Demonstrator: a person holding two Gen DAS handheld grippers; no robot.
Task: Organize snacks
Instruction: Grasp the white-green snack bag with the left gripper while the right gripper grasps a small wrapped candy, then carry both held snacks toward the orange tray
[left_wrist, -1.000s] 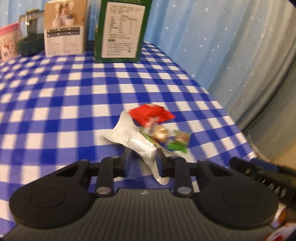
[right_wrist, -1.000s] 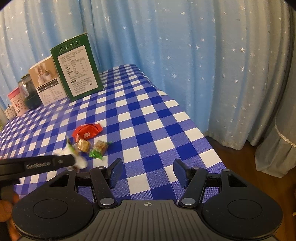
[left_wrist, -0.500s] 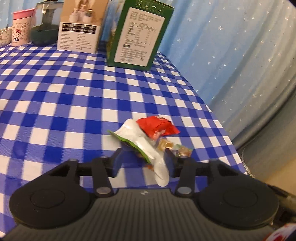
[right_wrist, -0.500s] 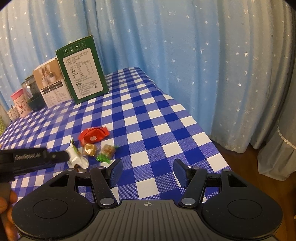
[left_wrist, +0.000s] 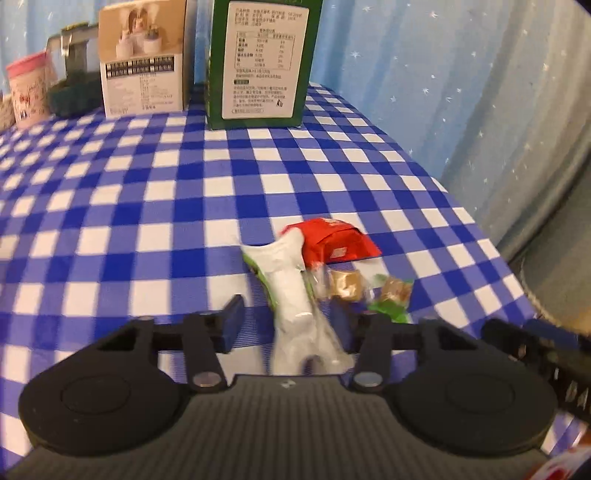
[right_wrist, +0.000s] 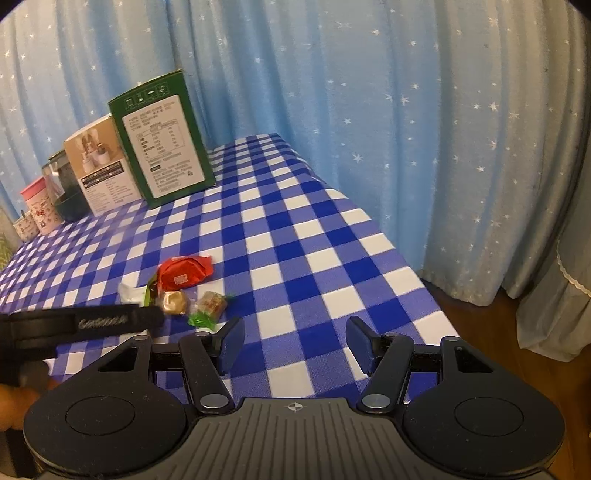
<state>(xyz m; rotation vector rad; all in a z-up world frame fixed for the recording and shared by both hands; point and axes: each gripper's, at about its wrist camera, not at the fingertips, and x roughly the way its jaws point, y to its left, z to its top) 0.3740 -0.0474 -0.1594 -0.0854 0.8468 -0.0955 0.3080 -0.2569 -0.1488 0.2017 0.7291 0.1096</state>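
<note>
A white-and-green snack packet (left_wrist: 288, 280) lies on the blue checked cloth (left_wrist: 147, 206) between the fingers of my left gripper (left_wrist: 288, 321). The jaws are closing, but a gap shows beside the left pad and neither pad presses on the packet. Just past it sit a red packet (left_wrist: 336, 240), a gold candy in clear wrap (left_wrist: 345, 282) and a green-wrapped candy (left_wrist: 393, 295). In the right wrist view the same group sits left of centre, with the red packet (right_wrist: 183, 271) at the top. My right gripper (right_wrist: 295, 339) hovers open and empty over the cloth near the front edge.
A green carton (left_wrist: 258, 59), a beige box (left_wrist: 142, 59), a dark jar (left_wrist: 72, 88) and a pink cup (left_wrist: 27, 88) line the far side. The table's right edge (right_wrist: 388, 236) drops to a wooden floor beside the blue starred curtain (right_wrist: 406, 110).
My left jaws, shut on the white packet a second ago, have spread off it, and the packet now rests on the cloth by the red packet. The right gripper has stayed put.
</note>
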